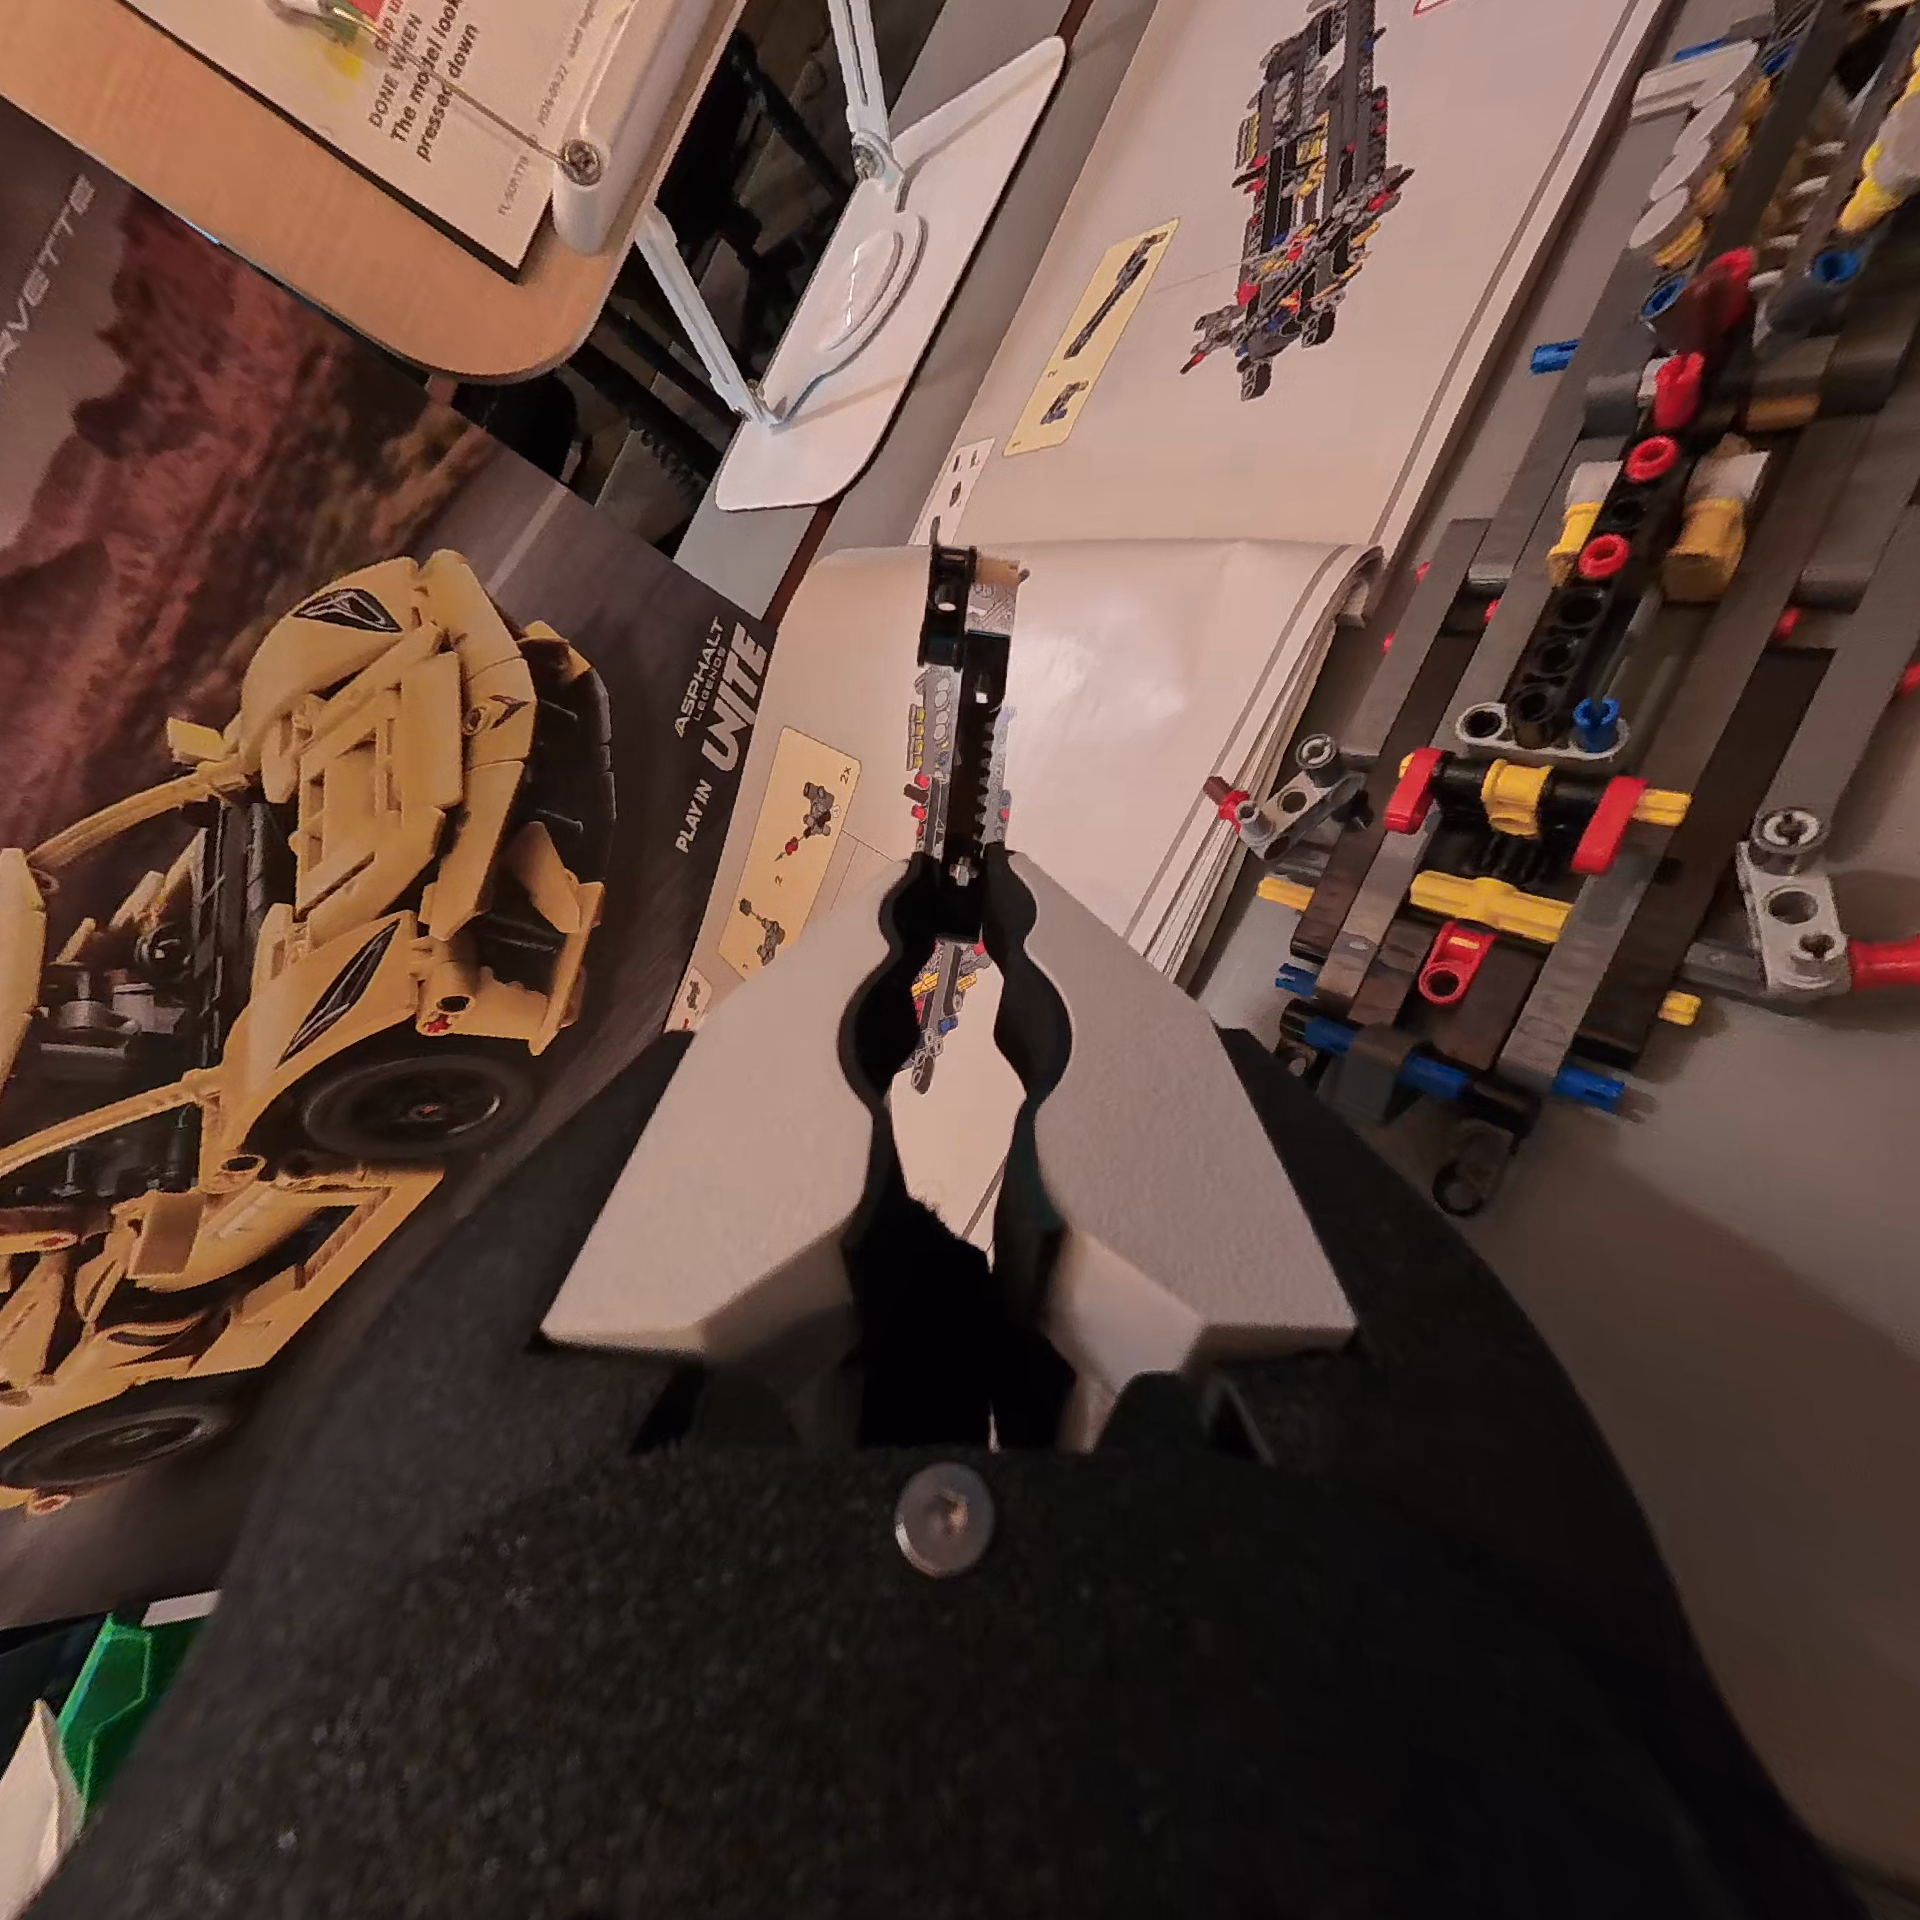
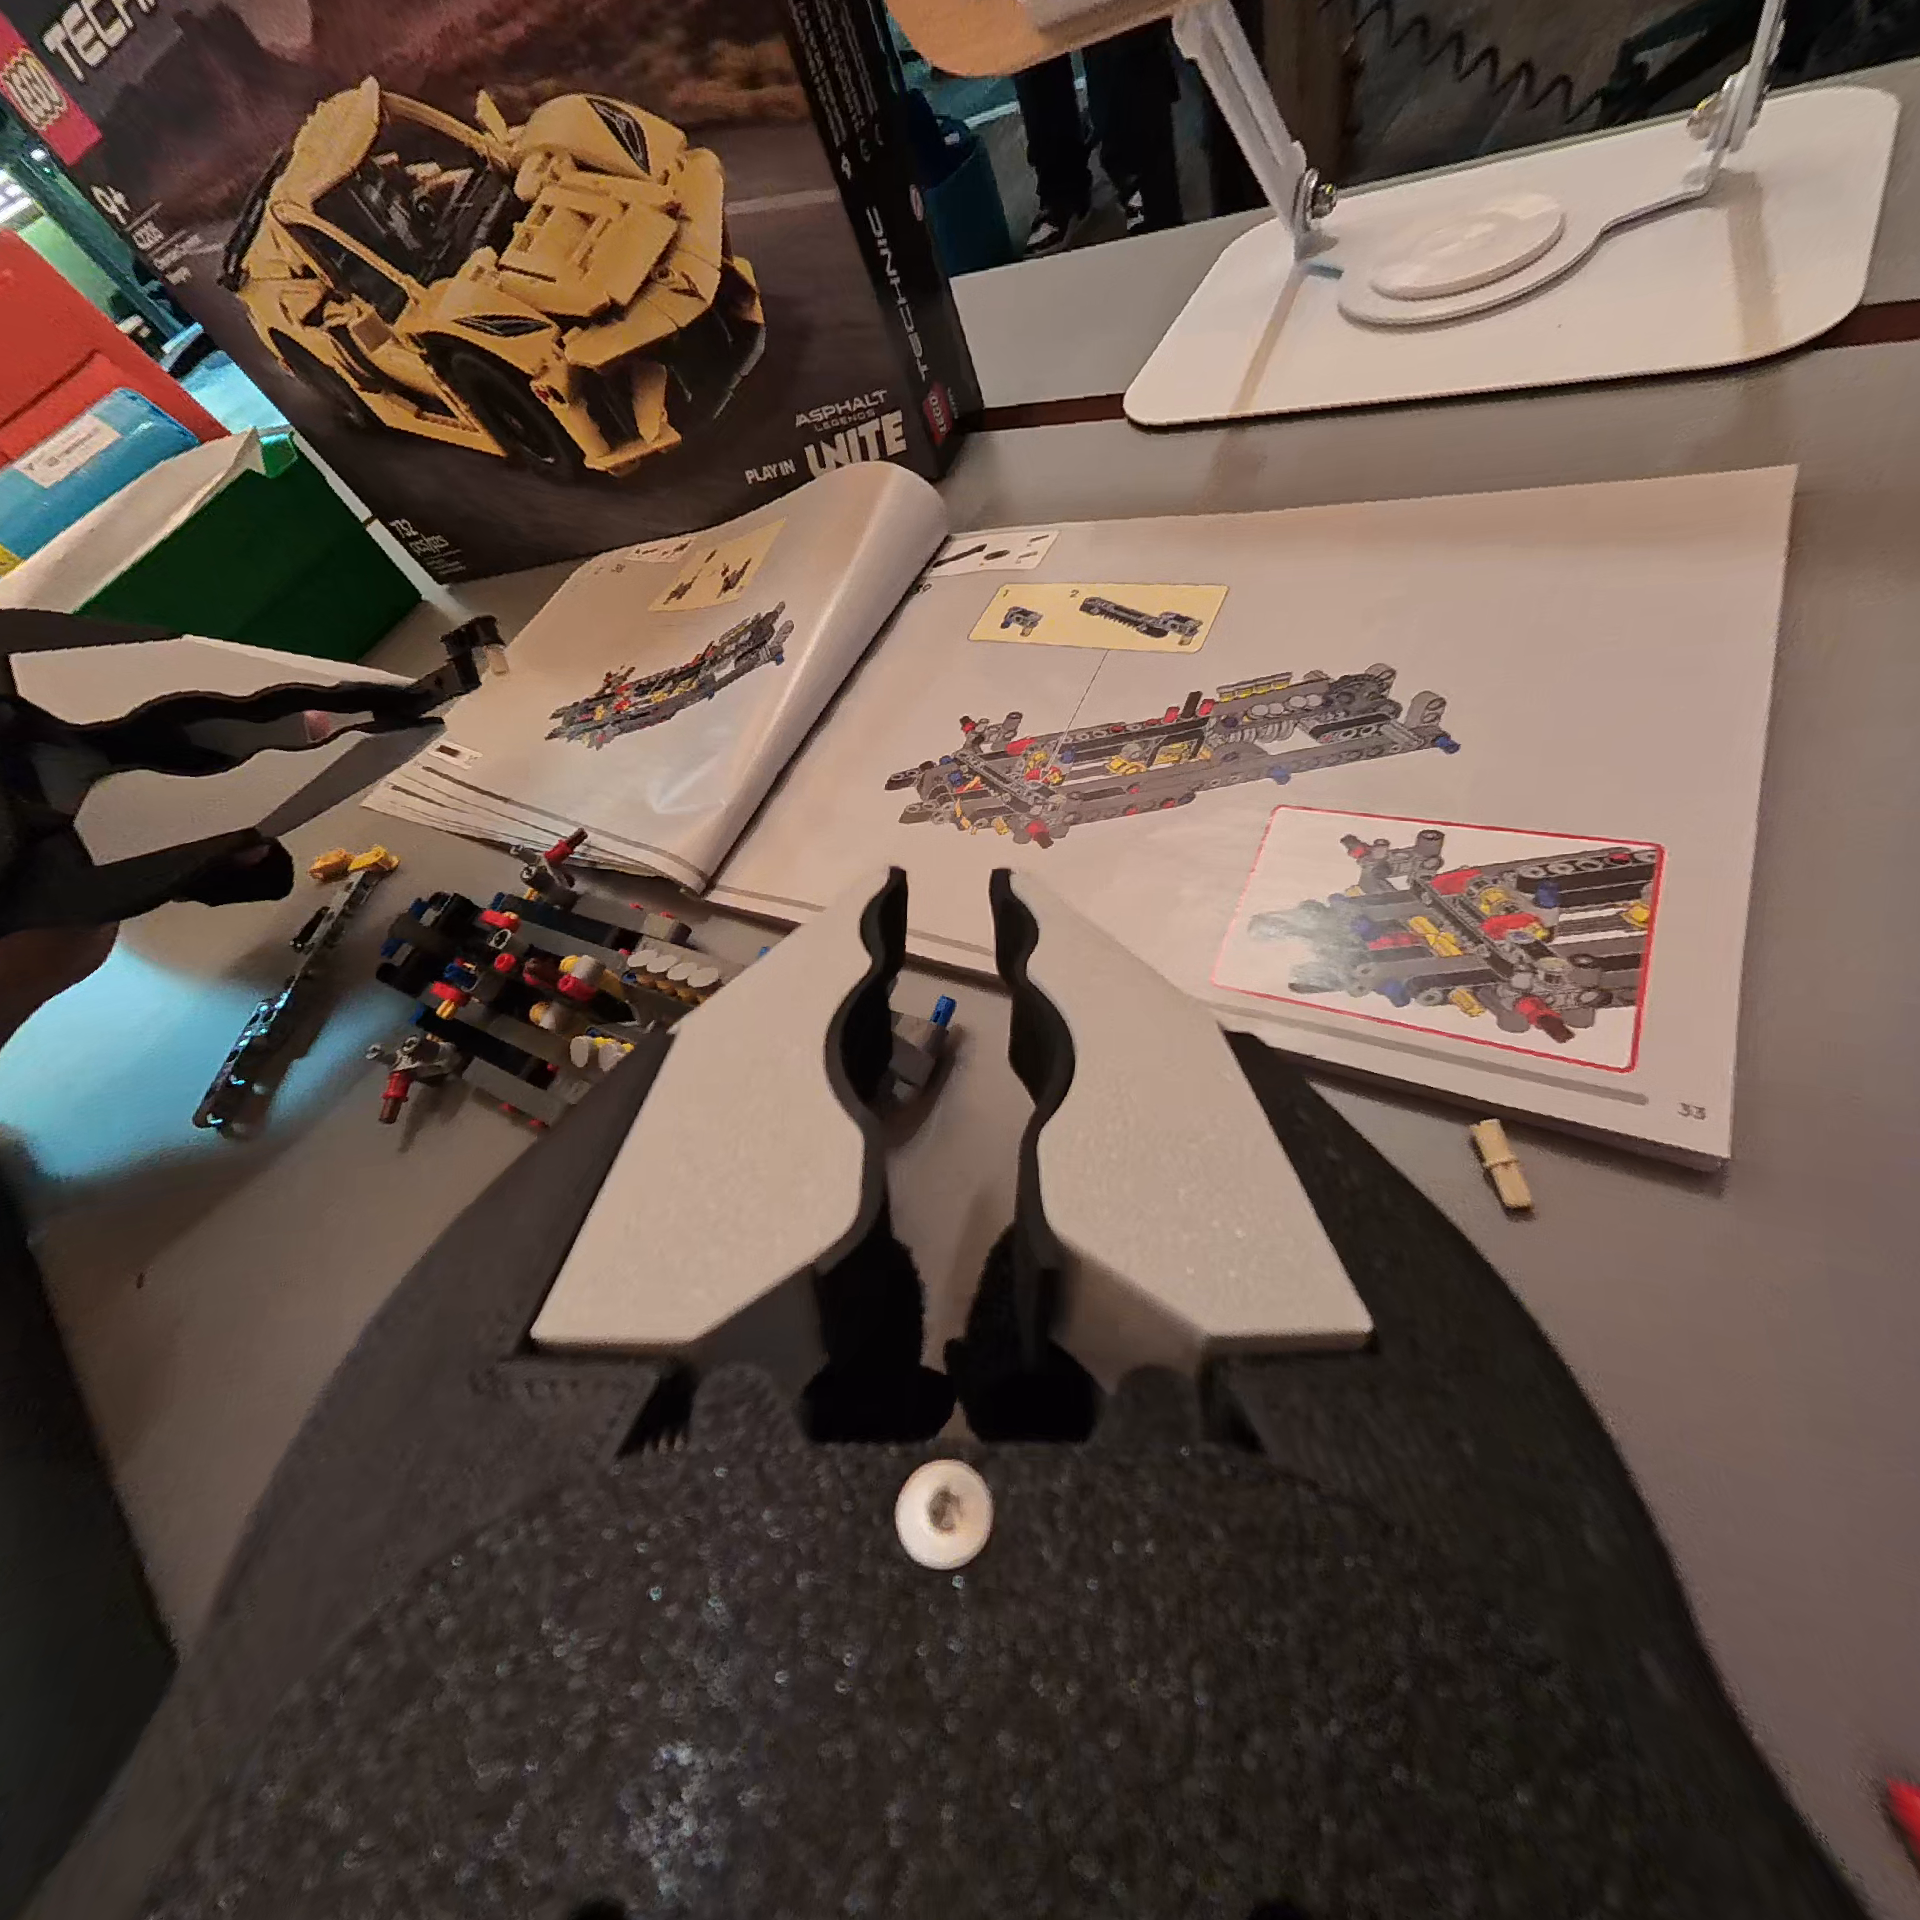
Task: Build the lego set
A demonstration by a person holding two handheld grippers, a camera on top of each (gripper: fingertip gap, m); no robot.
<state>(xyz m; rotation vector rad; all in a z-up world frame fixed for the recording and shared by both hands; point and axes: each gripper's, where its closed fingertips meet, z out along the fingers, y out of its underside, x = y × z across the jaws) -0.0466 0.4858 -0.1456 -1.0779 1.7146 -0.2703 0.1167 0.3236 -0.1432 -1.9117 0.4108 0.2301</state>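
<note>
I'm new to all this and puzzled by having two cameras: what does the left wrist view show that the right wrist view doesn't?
Only the left view shows, close up, the left claw shut on a black toothed piece. Only the right view shows the right claw open and empty, a tan peg on the table, and green and red bins. Both show the half-built chassis, the open instruction booklet, the box with the yellow car and the white stand.

Dim warm indoor light, glare on glossy booklet pages point(image 2: 665, 748), perhaps fisheye-bent, soft edges.
</note>
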